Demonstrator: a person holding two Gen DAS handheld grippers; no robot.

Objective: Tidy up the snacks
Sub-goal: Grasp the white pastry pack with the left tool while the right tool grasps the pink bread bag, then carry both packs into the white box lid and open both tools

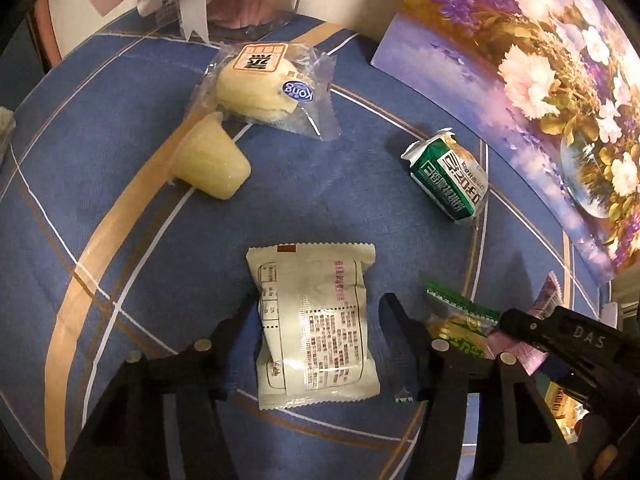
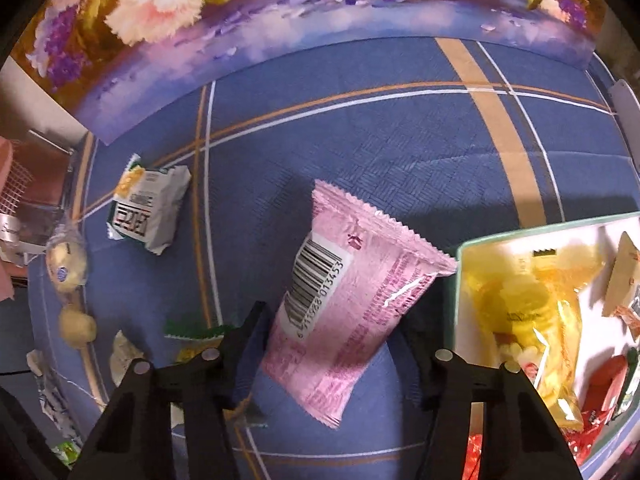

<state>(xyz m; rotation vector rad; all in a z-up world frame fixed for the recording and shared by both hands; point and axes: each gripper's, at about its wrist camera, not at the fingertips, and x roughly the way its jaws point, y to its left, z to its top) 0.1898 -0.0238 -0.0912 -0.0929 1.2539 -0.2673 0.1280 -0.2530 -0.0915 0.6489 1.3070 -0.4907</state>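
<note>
Both claws wide apart, each w/ a packet between the fingers, on a blue plaid cloth.

Left gripper: fingers spread either side of a cream packet lying flat on the tablecloth; gaps both sides, not clamped. Ahead: jelly cup on its side, touching a wrapped bun; green-white packet near the flower picture at the far-right edge. Open cloth in the middle btw them. Just right of the claw, a green-yellow candy. Right gripper: fingers apart around a pink packet, tilted, its top corner just beside the tray rim. Tray at right holds a yellow bag & other sweets. Bare cloth ahead up to the picture.
</note>
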